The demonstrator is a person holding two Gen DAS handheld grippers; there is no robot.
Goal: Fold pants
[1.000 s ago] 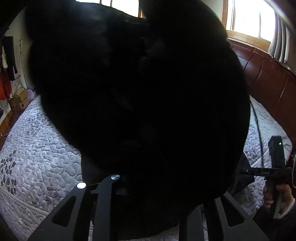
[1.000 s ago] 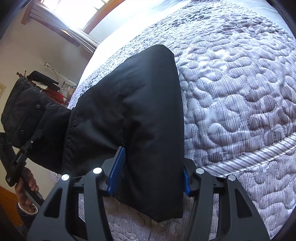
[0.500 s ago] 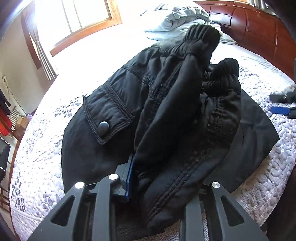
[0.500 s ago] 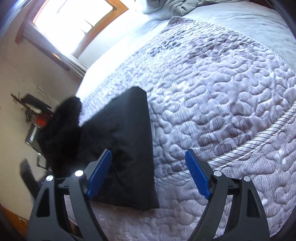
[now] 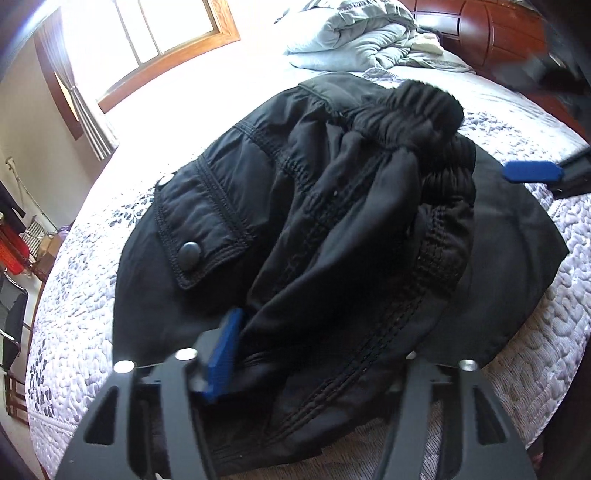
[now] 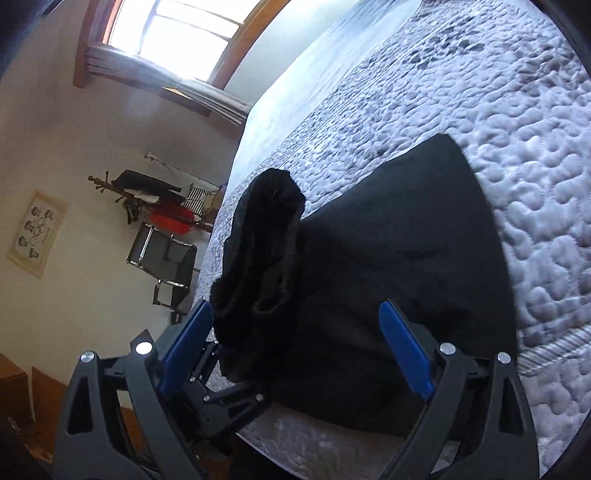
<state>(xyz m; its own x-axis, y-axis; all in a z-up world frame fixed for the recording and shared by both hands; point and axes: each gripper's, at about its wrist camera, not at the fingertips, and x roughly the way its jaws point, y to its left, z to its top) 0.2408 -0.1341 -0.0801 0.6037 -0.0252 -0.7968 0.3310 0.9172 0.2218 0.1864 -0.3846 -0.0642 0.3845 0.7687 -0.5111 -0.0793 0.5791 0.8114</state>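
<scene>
Black padded pants (image 5: 317, 229) lie folded over on the quilted bed, the elastic waistband (image 5: 417, 110) bunched on top and a snap pocket (image 5: 195, 240) to the left. My left gripper (image 5: 314, 354) has its jaws spread, with the near edge of the pants lying between them; one blue pad (image 5: 223, 354) shows. In the right wrist view the pants (image 6: 388, 266) lie flat with a raised bunch (image 6: 266, 236) on the left. My right gripper (image 6: 295, 350) is open just above their near edge, holding nothing. Its blue pad also shows in the left wrist view (image 5: 532, 171).
The bed has a grey quilted cover (image 6: 498, 92). A crumpled pale duvet (image 5: 354, 33) lies by the wooden headboard (image 5: 491, 37). A window (image 5: 162, 33) is on the far side. A chair (image 6: 162, 262) and a clothes rack (image 6: 147, 192) stand beside the bed.
The left gripper brought the lifted pants down onto the bed and opened. The right gripper let go of the pants' edge and drew back, open.
</scene>
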